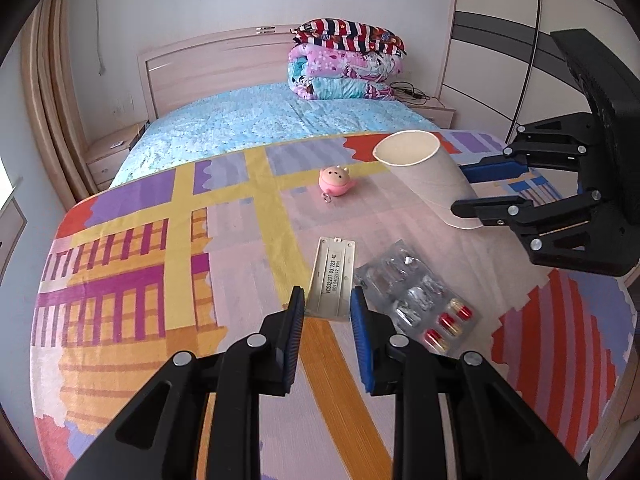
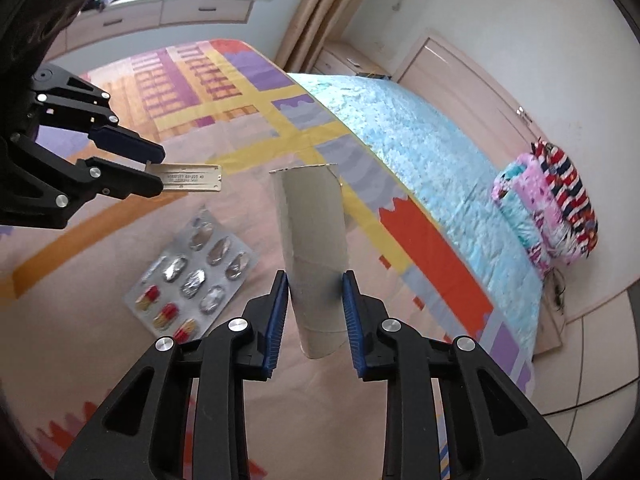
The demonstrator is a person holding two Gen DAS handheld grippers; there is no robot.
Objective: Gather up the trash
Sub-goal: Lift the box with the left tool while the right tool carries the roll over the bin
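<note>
Pink pig keychain (image 1: 335,181) on patterned table (image 1: 160,280); folded quilts (image 1: 344,62) on bed (image 1: 260,124)

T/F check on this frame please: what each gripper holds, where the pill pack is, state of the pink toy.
1. The right gripper is shut on the cardboard tube. True.
2. The left gripper is empty. False: it pinches the flat plastic cover.
3. The pill pack lies on the table, ungripped. True.
4. Every capsule pocket is full. False: only three red-and-yellow capsules remain.
5. The pink toy sits inside the tube. False: it sits on the table apart from it.
</note>
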